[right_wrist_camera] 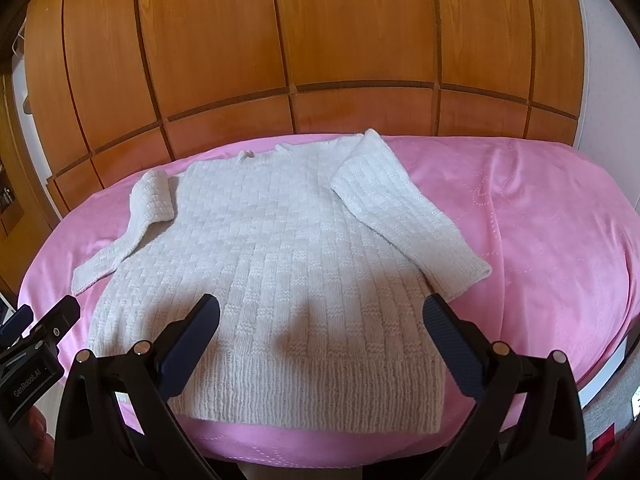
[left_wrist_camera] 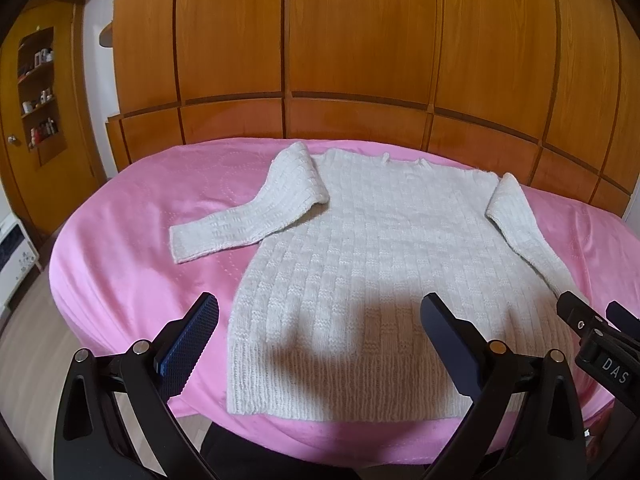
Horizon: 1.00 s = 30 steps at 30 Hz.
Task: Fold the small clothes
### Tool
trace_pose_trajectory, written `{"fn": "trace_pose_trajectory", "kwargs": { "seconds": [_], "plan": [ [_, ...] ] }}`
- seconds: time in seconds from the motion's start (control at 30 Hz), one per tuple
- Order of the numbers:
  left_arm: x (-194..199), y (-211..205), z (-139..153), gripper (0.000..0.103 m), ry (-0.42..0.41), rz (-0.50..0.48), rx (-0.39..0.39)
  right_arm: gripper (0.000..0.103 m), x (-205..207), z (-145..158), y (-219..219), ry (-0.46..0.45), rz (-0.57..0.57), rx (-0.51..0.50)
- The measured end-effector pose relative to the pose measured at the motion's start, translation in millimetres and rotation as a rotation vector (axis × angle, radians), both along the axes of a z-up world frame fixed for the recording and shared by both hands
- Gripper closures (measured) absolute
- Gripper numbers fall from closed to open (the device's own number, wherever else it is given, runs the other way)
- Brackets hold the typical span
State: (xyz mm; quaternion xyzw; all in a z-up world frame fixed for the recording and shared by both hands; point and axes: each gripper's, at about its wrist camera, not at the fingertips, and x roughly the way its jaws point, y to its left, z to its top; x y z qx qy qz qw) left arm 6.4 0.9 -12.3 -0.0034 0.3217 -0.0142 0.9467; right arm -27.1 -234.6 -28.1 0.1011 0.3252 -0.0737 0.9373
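White ribbed knit sweater (left_wrist_camera: 360, 248) lies flat on pink quilted bedspread (left_wrist_camera: 132, 216). Left gripper (left_wrist_camera: 320, 312) and right gripper (right_wrist_camera: 320, 312) hover above its hem, jaws spread, empty.

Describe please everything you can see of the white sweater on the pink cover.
The sweater is a cream-white knit, ribbed in a basket-weave pattern, with a ribbed hem nearest the cameras. It lies flat and unfolded on the pink cover, neckline toward the wooden wall. Its left sleeve bends outward across the cover; its right sleeve lies along the body's edge. Both grippers hover open above the hem, not touching it.
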Motion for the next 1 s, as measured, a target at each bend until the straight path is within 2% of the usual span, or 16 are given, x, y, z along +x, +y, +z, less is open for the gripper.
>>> {"fn": "trace_pose_trajectory", "kwargs": {
  "seconds": [0.17, 0.3, 0.43, 0.53, 0.6, 0.67, 0.7, 0.77, 0.83, 0.9, 1.0],
  "plan": [
    [1.0, -1.0, -1.1, 0.003, 0.009, -0.005, -0.004, 0.002, 0.5, -0.2, 0.7, 0.002, 0.002, 0.000],
    [4.6, 0.3, -5.1, 0.003, 0.037, -0.032, -0.039, 0.002, 0.7, -0.3, 2.4, 0.005, 0.008, -0.001],
    [11.6, 6.1, -11.9, 0.003, 0.080, -0.068, -0.107, 0.002, 0.9, 1.2, 3.6, -0.022, 0.019, -0.022],
    [21.9, 14.9, -22.1, 0.003, 0.137, -0.126, -0.207, 0.002, 0.4, 0.7, -3.7, -0.099, 0.067, 0.004],
    [31.9, 23.1, -31.7, 0.003, 0.181, -0.124, -0.255, 0.002, 1.3, -1.9, -10.6, -0.122, 0.054, -0.017],
    [39.6, 30.1, -40.1, 0.003, 0.207, -0.107, -0.262, 0.002, 7.1, -8.5, -17.7, -0.077, 0.056, -0.043],
    [43.4, 34.0, -44.2, 0.003, 0.214, -0.105, -0.262, 0.002, 12.2, -16.8, -23.9, -0.011, 0.065, -0.044],
    [48.5, 42.6, -51.9, 0.003, 0.221, -0.101, -0.259, 0.002, 16.4, -34.5, -41.0, 0.063, 0.084, 0.034],
    [53.5, 50.6, -60.5, 0.003, 0.231, -0.089, -0.258, 0.002, 15.2, -51.2, -59.9, 0.076, 0.095, 0.169],
    [59.4, 61.1, -72.4, 0.003, 0.256, -0.080, -0.278, 0.002, 16.4, -64.1, -72.0, 0.092, 0.084, 0.263],
    [64.4, 75.0, -84.3, 0.003, 0.259, -0.050, -0.283, 0.003, 21.4, -81.7, -77.7, 0.125, 0.105, 0.336]
  ]
}}
